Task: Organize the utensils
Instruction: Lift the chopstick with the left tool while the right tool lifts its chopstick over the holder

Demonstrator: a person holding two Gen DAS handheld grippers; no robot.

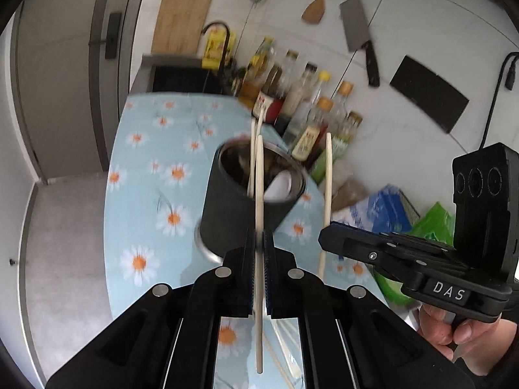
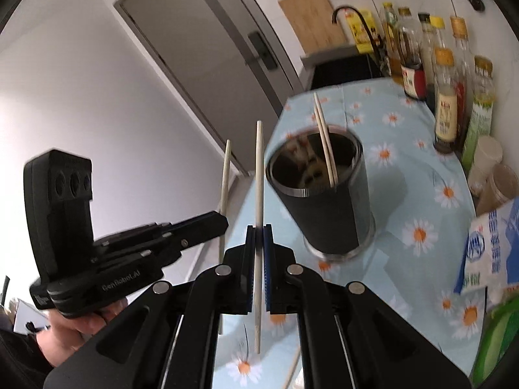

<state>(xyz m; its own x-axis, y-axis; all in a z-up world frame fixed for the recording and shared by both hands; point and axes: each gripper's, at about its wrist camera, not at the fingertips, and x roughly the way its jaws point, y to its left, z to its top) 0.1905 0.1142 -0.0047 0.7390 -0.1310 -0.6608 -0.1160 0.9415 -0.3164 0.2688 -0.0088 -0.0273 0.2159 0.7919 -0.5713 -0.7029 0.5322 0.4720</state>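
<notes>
My left gripper (image 1: 259, 243) is shut on a pale chopstick (image 1: 259, 194) that stands upright just short of a dark utensil cup (image 1: 233, 210) on the daisy tablecloth (image 1: 146, 194). My right gripper (image 2: 258, 236) is shut on a second chopstick (image 2: 258, 178), held upright to the left of the cup (image 2: 327, 214). Each gripper shows in the other's view, the right one (image 1: 324, 238) with its chopstick (image 1: 327, 188), the left one (image 2: 223, 222) with its chopstick (image 2: 225, 178). Two chopsticks (image 2: 324, 142) stand in the cup. More chopsticks (image 1: 282, 356) lie on the cloth below.
Sauce and oil bottles (image 1: 301, 103) line the wall side. Bags and packets (image 1: 386, 210) lie at the right end. A sink with a black tap (image 2: 356, 22) and a wooden board (image 2: 311, 19) are at the far end. A cleaver (image 1: 360, 35) and a spatula (image 1: 316, 3) hang on the wall.
</notes>
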